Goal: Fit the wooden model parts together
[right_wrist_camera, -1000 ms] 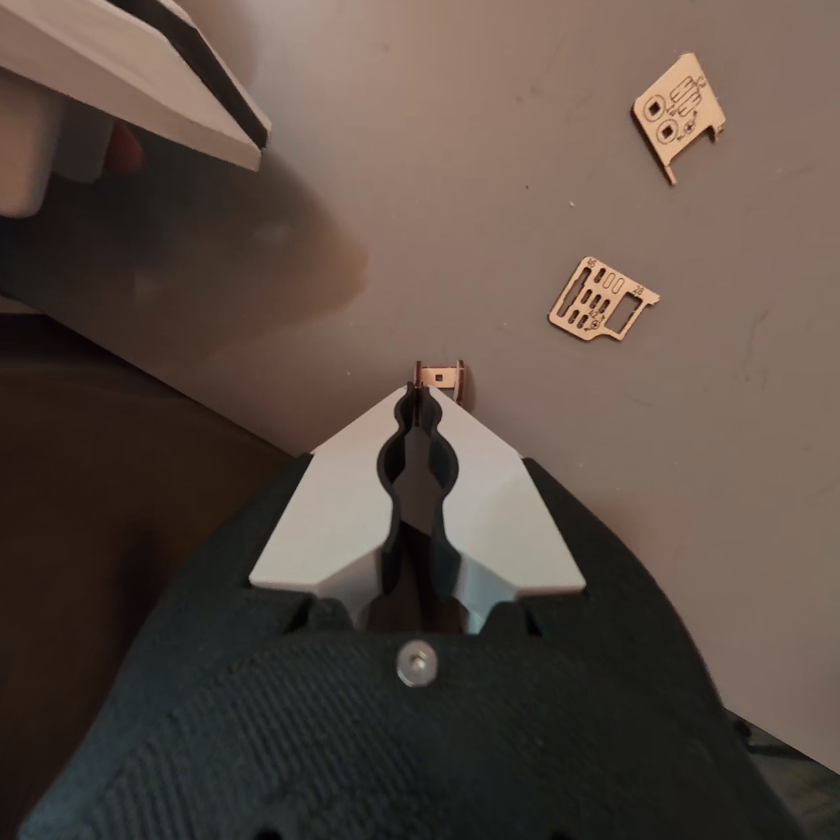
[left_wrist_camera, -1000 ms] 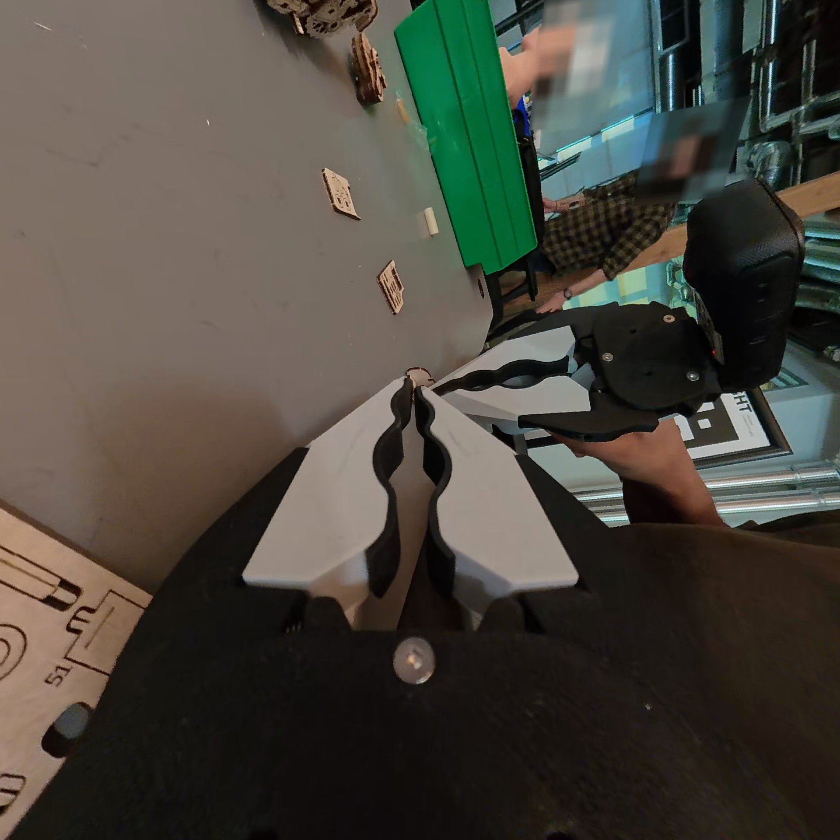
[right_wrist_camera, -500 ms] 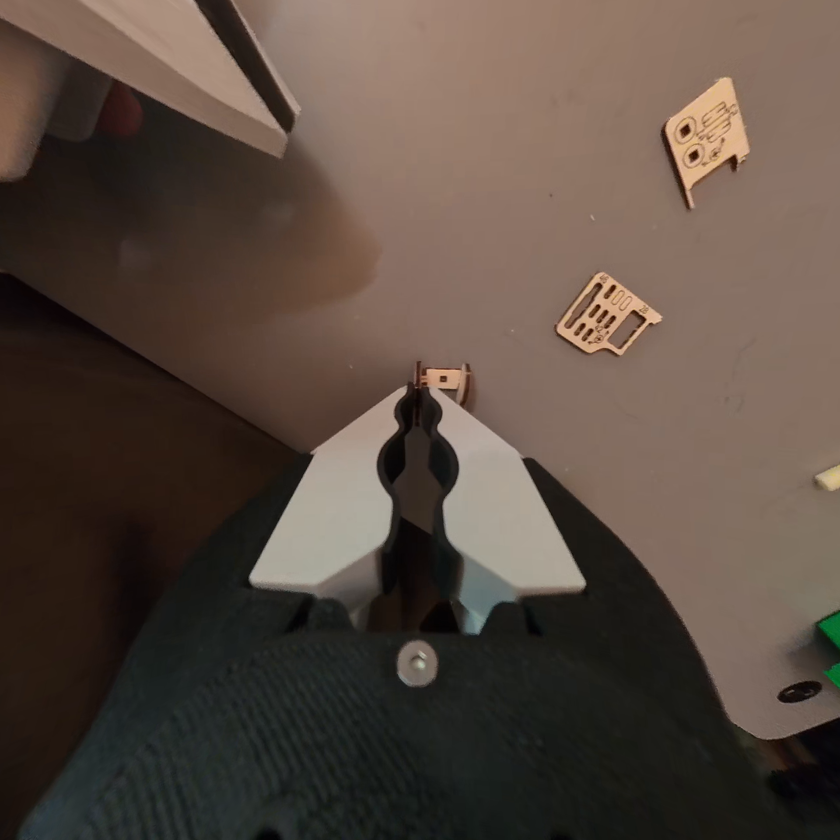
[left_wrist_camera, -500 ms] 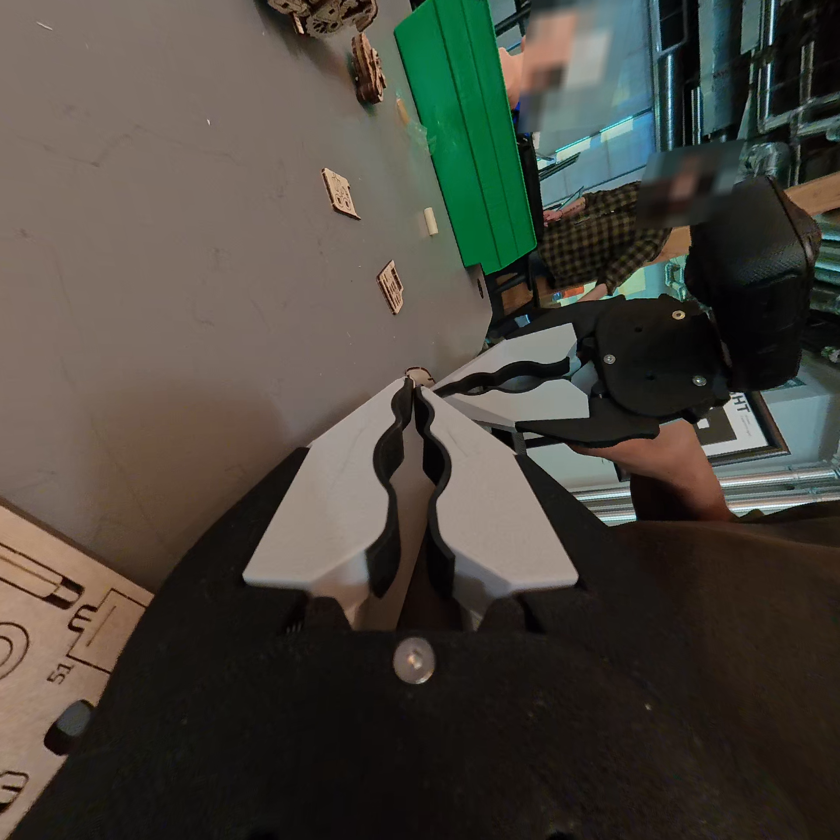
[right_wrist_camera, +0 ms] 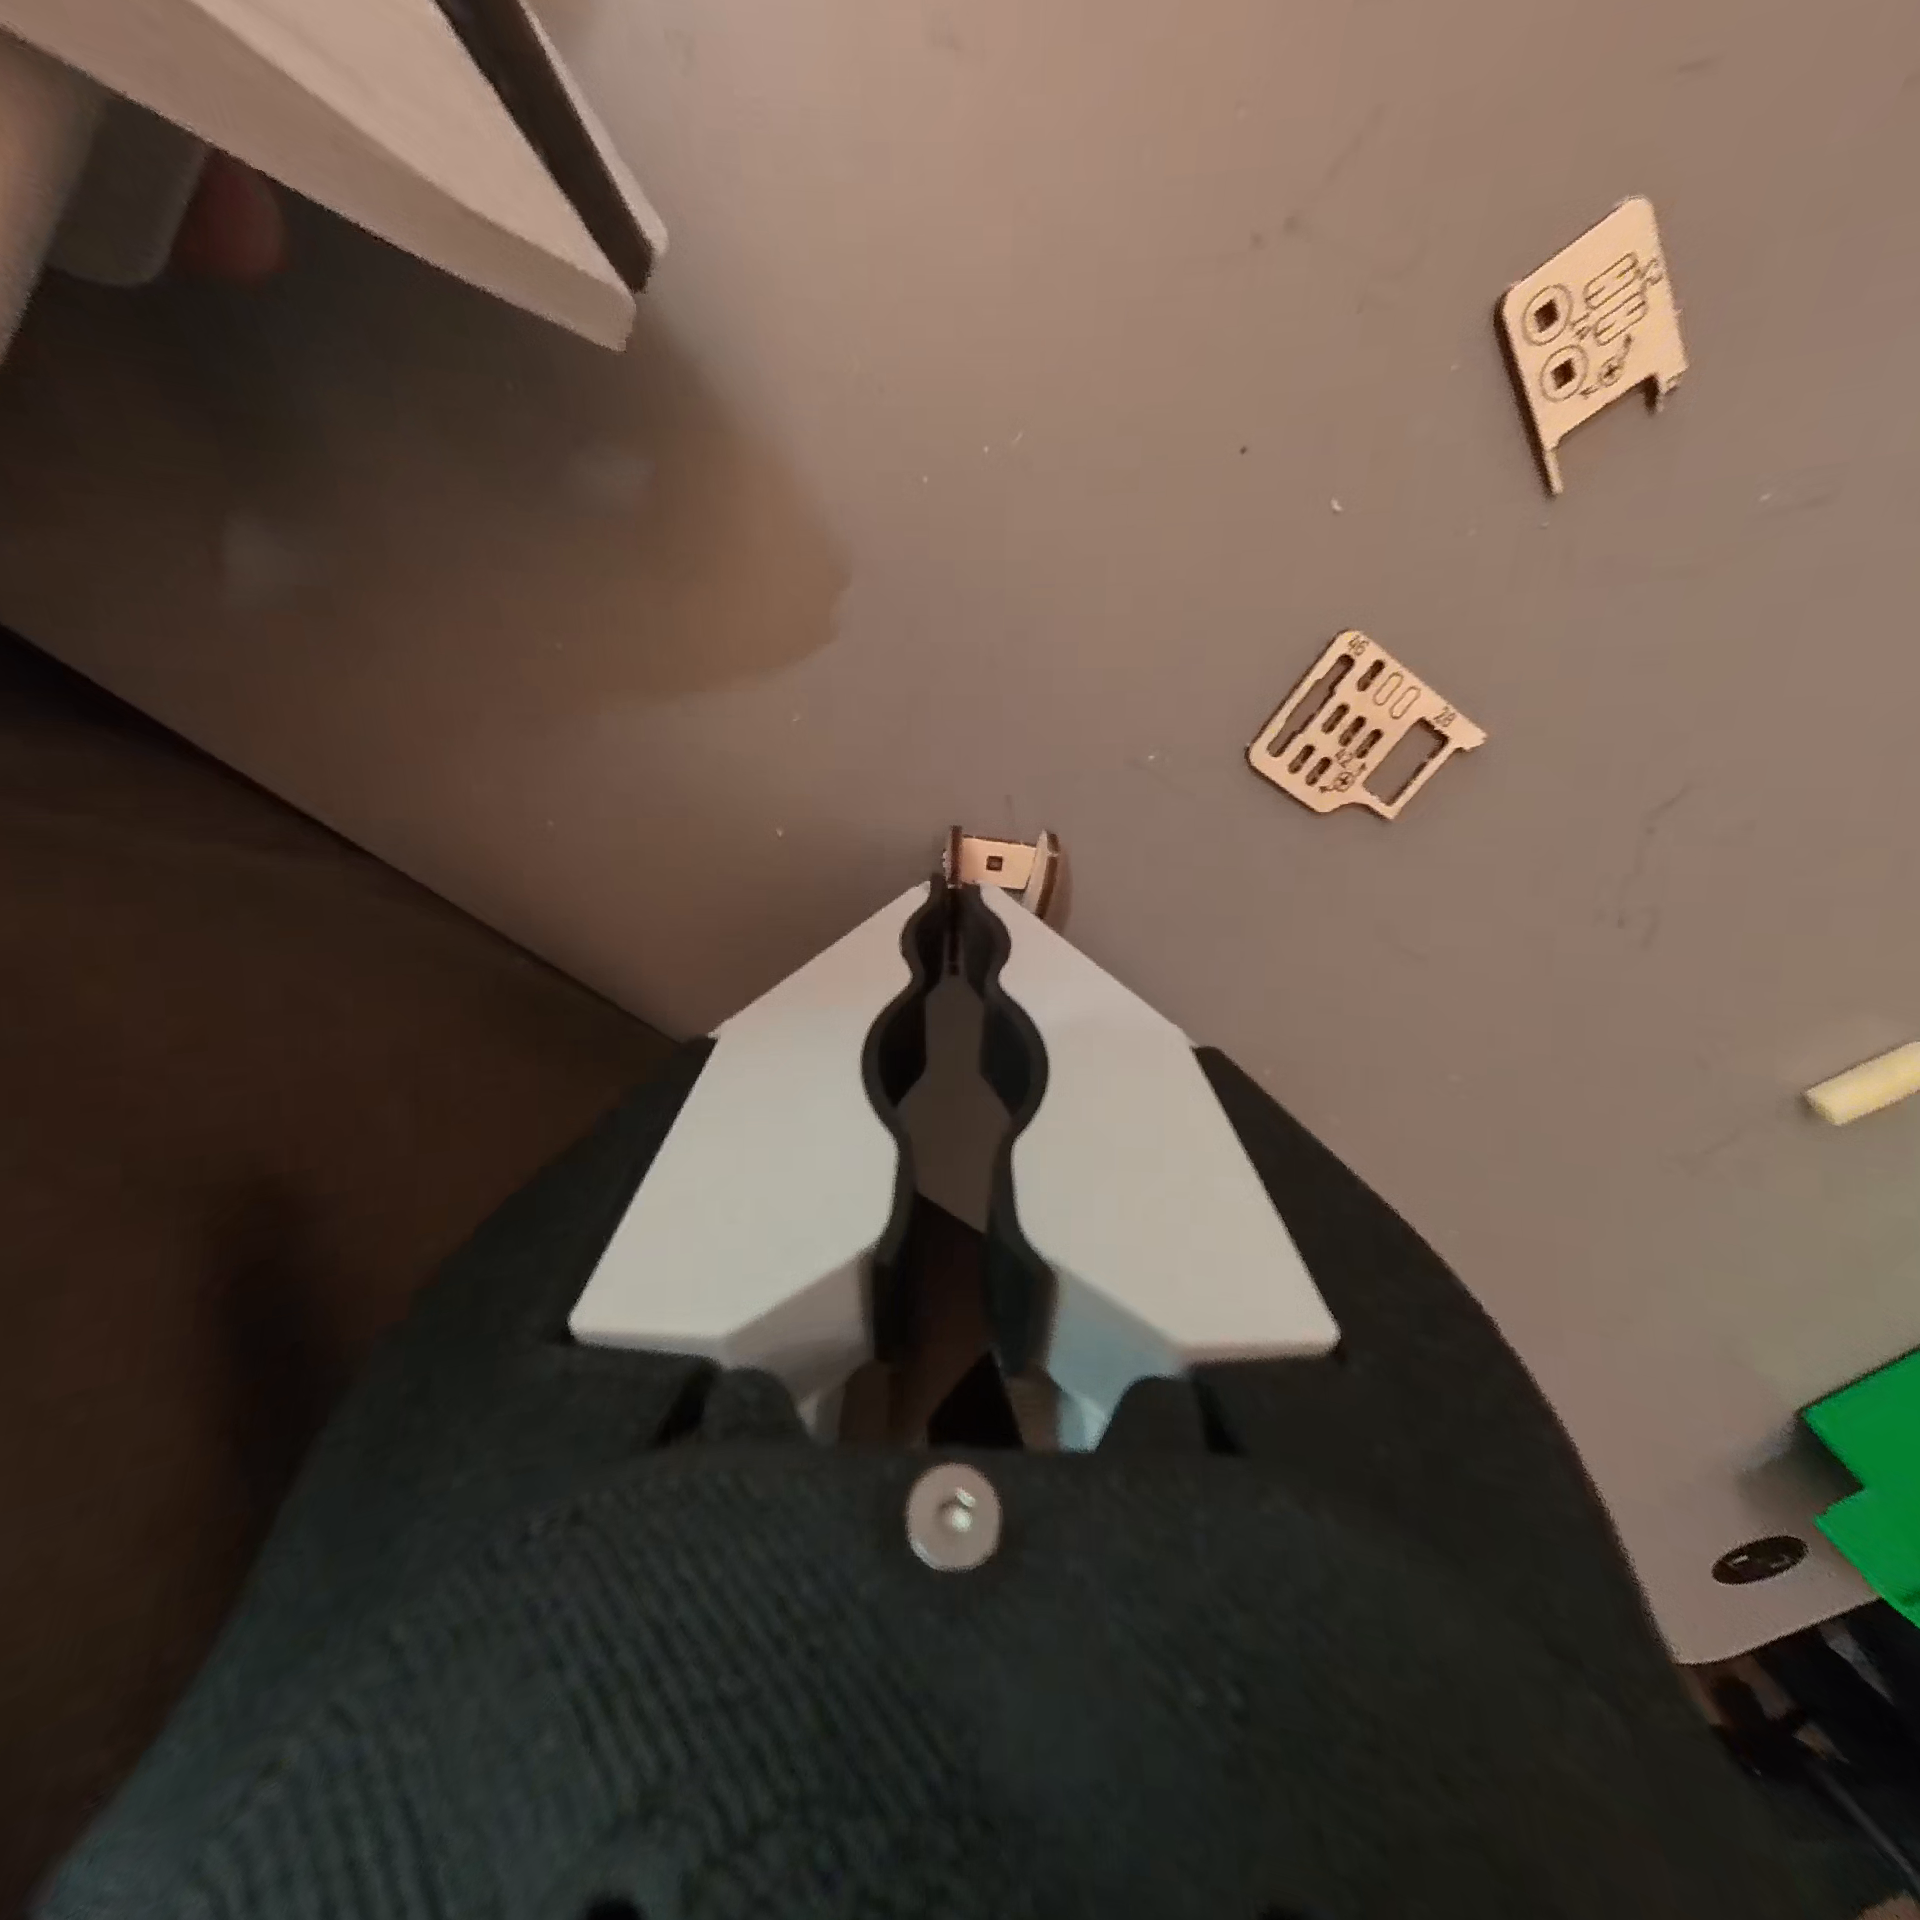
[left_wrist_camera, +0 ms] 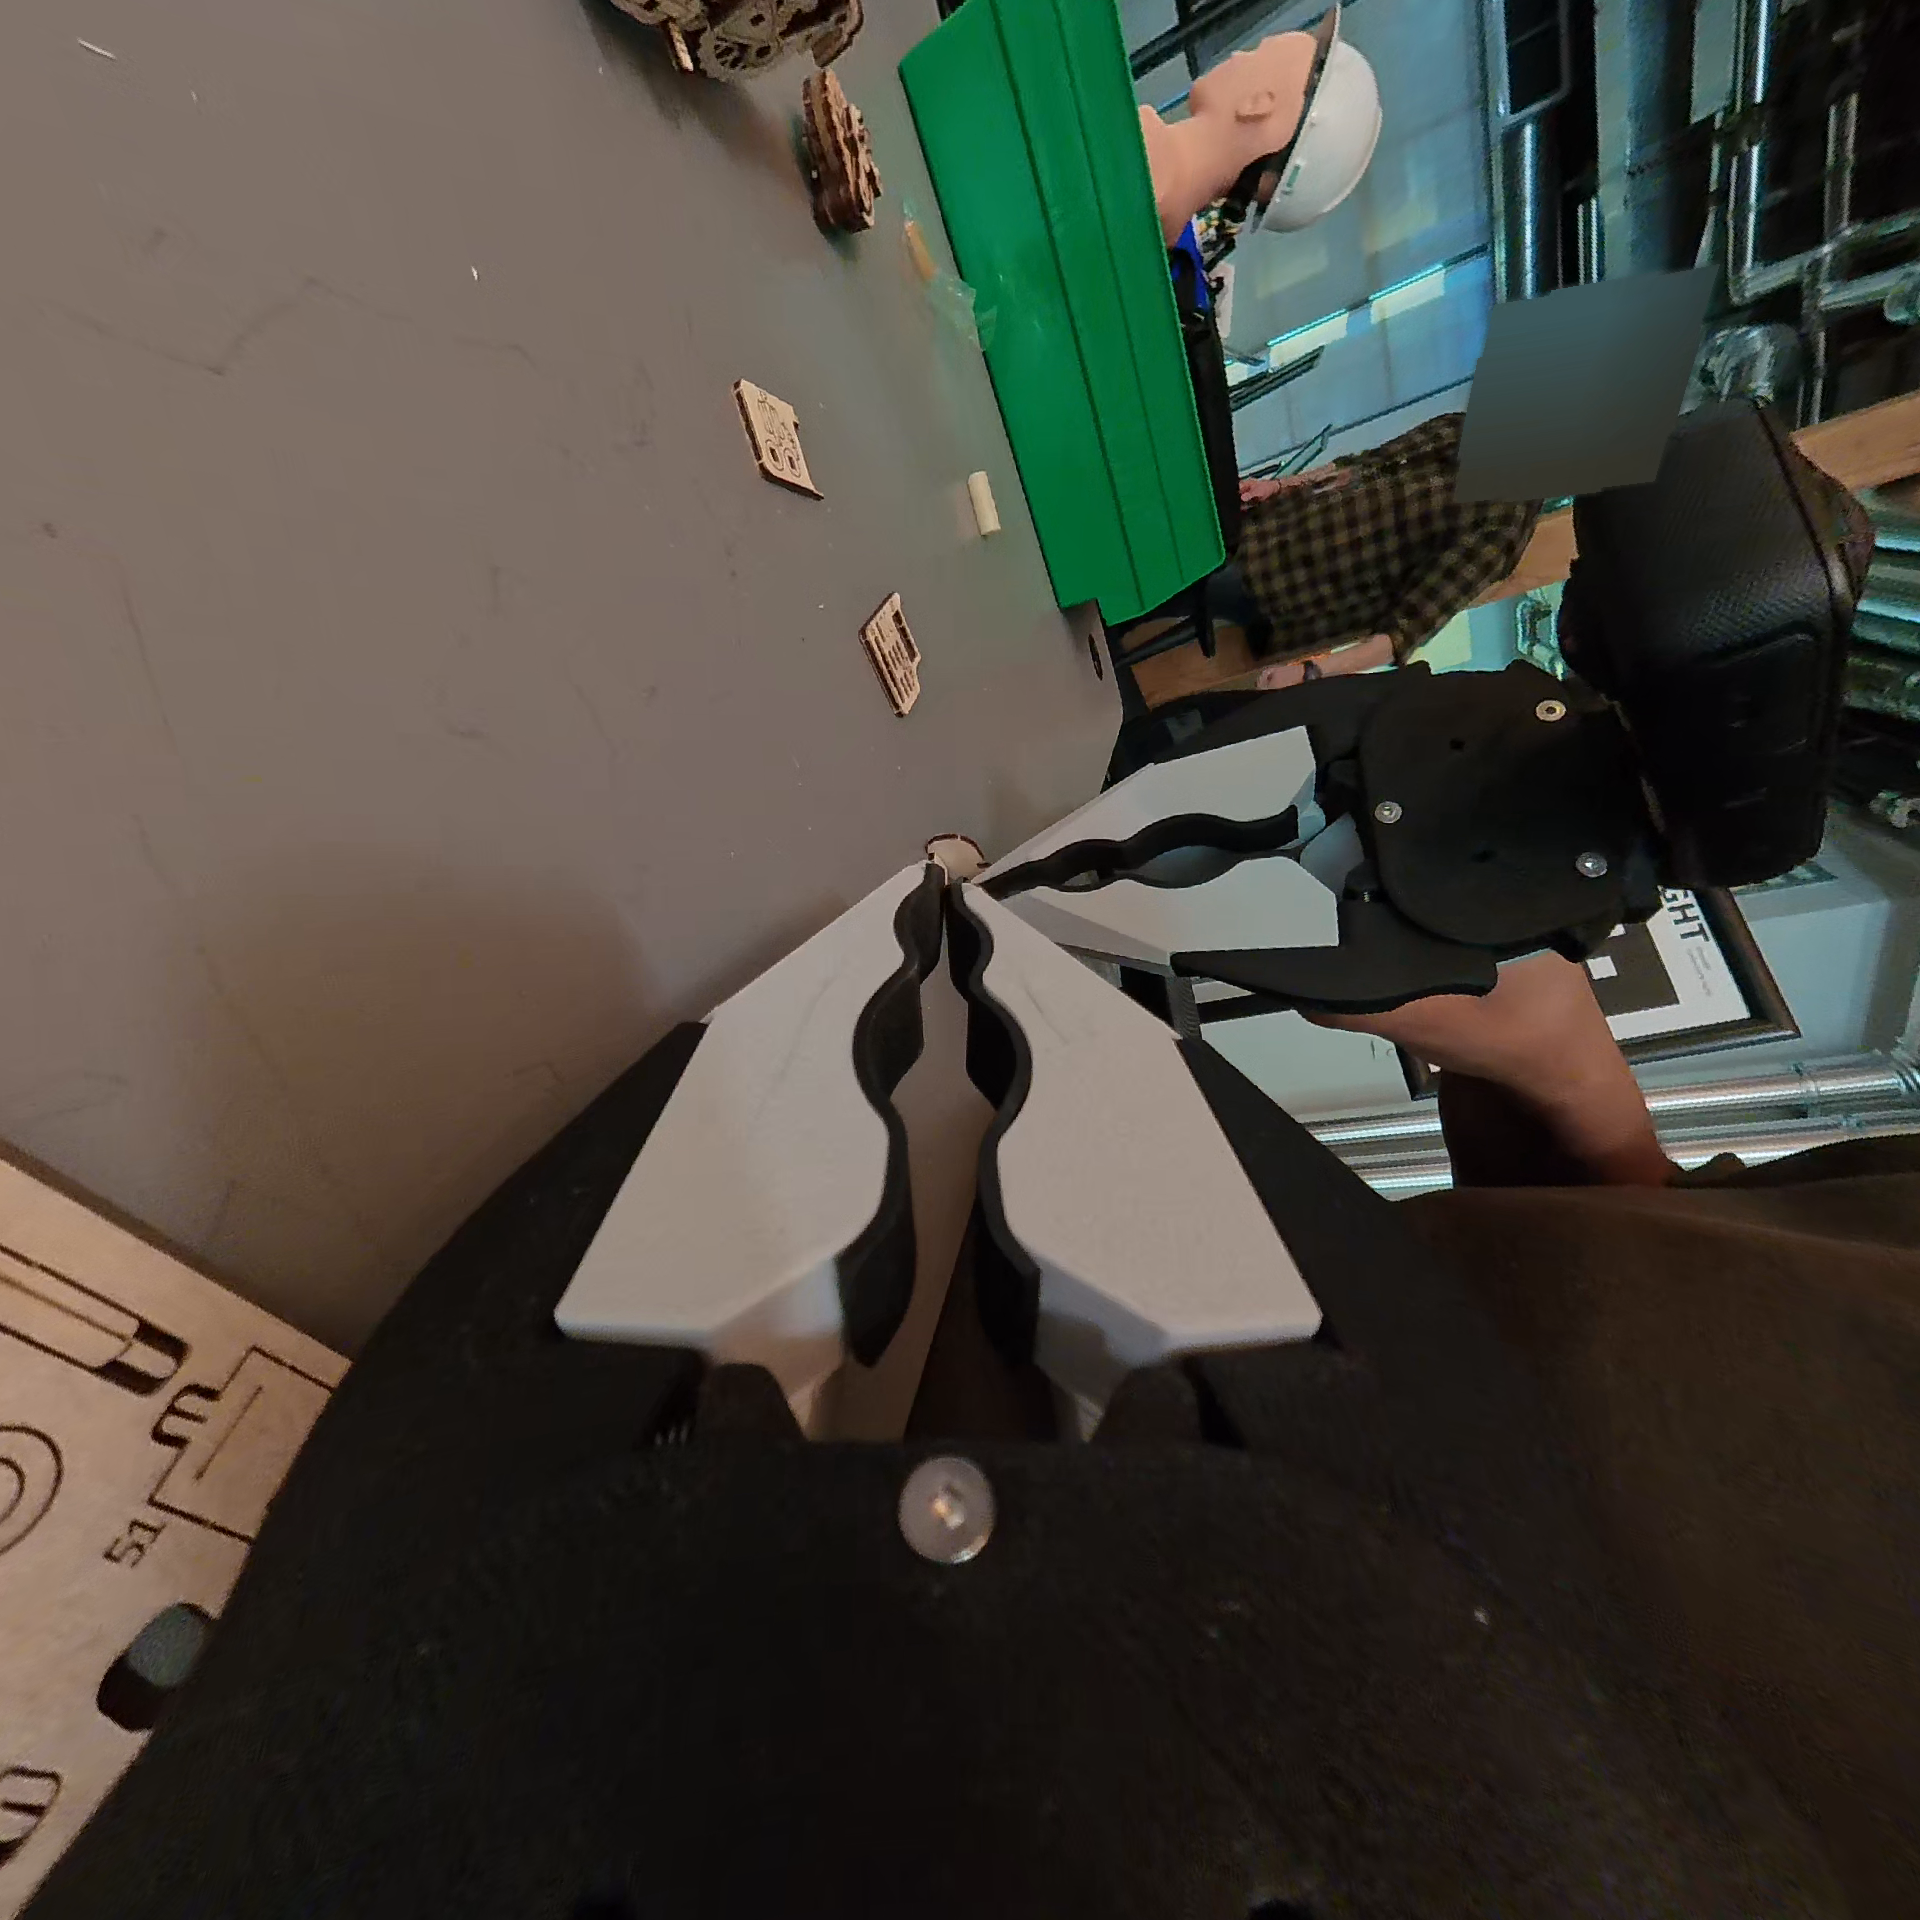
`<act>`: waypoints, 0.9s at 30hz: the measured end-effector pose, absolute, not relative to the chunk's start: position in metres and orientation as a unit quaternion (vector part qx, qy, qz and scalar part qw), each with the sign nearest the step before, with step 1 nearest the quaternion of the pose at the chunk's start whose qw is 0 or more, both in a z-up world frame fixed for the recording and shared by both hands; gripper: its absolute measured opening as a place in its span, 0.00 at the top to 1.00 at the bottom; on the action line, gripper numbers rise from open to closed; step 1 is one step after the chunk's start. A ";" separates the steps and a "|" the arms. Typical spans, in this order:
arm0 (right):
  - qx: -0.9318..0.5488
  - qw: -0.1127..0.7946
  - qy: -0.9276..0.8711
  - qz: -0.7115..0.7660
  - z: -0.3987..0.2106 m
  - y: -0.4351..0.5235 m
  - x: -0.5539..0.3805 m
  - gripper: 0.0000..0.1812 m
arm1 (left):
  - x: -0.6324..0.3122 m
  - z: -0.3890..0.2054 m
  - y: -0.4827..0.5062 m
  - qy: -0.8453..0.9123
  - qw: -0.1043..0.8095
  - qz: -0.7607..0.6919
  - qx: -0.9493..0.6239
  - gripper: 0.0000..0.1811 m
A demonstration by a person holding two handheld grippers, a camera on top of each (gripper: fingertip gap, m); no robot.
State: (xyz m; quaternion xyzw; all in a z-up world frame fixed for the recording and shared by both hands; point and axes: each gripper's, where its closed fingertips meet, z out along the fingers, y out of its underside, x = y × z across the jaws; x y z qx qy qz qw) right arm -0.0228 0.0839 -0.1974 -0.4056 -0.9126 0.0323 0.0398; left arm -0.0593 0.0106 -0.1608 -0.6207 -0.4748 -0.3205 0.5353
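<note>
the grey bench (left_wrist_camera: 364,623) fills most of both views, its near edge running under the two grippers. along its far side lies a long green case (left_wrist_camera: 1060,301), and a corner of it shows at the right of the right wrist view (right_wrist_camera: 1870,1475). at the near left corner of the left wrist view sits a large laser-cut wooden sheet (left_wrist_camera: 94,1475) with parts still outlined in it. beyond the bench a person in a checked shirt (left_wrist_camera: 1361,540) is seated, and a mannequin head in a white hard hat (left_wrist_camera: 1278,114) stands behind the case.

the left gripper (left_wrist_camera: 943,883) has its jaws drawn together at the tips; what they pinch is mostly hidden, though it looks like the edge of the small wooden assembly (right_wrist_camera: 1003,864). the right gripper (right_wrist_camera: 954,902) meets it tip to tip from the side, jaws clamped on a thin wooden tab of that same assembly, which is held just above the bench's near edge.

a finished wooden model (left_wrist_camera: 748,31) and a loose wooden gear cluster (left_wrist_camera: 840,156) rest at the far end. two small flat wooden plates lie well apart from the grippers: a slotted plate (right_wrist_camera: 1351,738) nearer, a plate with two round marks (right_wrist_camera: 1590,332) farther. a small cream peg (right_wrist_camera: 1865,1096) lies near the green case.
</note>
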 end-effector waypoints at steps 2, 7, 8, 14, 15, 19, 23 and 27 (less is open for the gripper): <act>-0.404 0.041 -0.913 0.032 -0.197 0.084 -0.023 0.99 | -0.059 -0.161 0.011 -0.475 0.535 -0.321 -0.621 1.00; -0.404 0.042 -0.913 0.032 -0.197 0.083 -0.025 0.99 | -0.059 -0.161 0.011 -0.475 0.535 -0.321 -0.621 1.00; -0.405 0.042 -0.913 0.033 -0.197 0.082 -0.025 0.99 | -0.059 -0.161 0.011 -0.475 0.534 -0.322 -0.621 1.00; -0.418 0.044 -0.907 0.040 -0.197 0.081 -0.026 0.99 | -0.058 -0.161 0.011 -0.474 0.534 -0.324 -0.621 1.00; -0.420 0.045 -0.906 0.040 -0.197 0.081 -0.026 0.99 | -0.058 -0.161 0.011 -0.474 0.534 -0.324 -0.621 1.00; -0.429 0.048 -0.901 0.042 -0.197 0.081 -0.027 0.99 | -0.058 -0.161 0.011 -0.474 0.534 -0.325 -0.621 1.00; -0.445 0.049 -0.893 0.046 -0.197 0.082 -0.028 0.99 | -0.058 -0.161 0.011 -0.474 0.534 -0.325 -0.621 1.00; -0.466 0.046 -0.882 0.052 -0.197 0.082 -0.028 0.99 | -0.058 -0.161 0.012 -0.473 0.533 -0.326 -0.621 1.00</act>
